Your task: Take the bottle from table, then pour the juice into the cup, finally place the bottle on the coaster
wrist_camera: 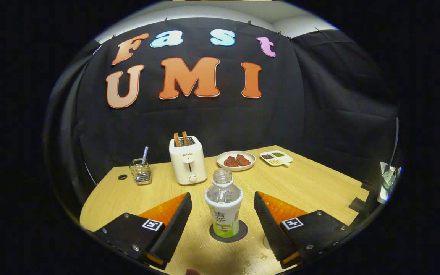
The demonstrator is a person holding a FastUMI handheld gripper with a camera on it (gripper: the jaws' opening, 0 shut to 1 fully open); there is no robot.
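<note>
The gripper point(223, 214) has its jaws wide apart, a finger on each side of the bottle point(223, 204), neither touching it. The bottle stands upright and uncapped on the dark coaster point(241, 233) at lower centre. Water drops point(256, 258) dot the table point(311, 183) nearby. A toaster point(187, 160), plate point(236, 160) and wire holder point(140, 172) sit mid-frame behind.

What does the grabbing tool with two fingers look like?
The tool has two wedge-shaped fingers that taper forward, each fixed to a flat black block with small silver screws. Each block carries a small white square sticker with a black pattern. No cables or sleeves are visible.
</note>
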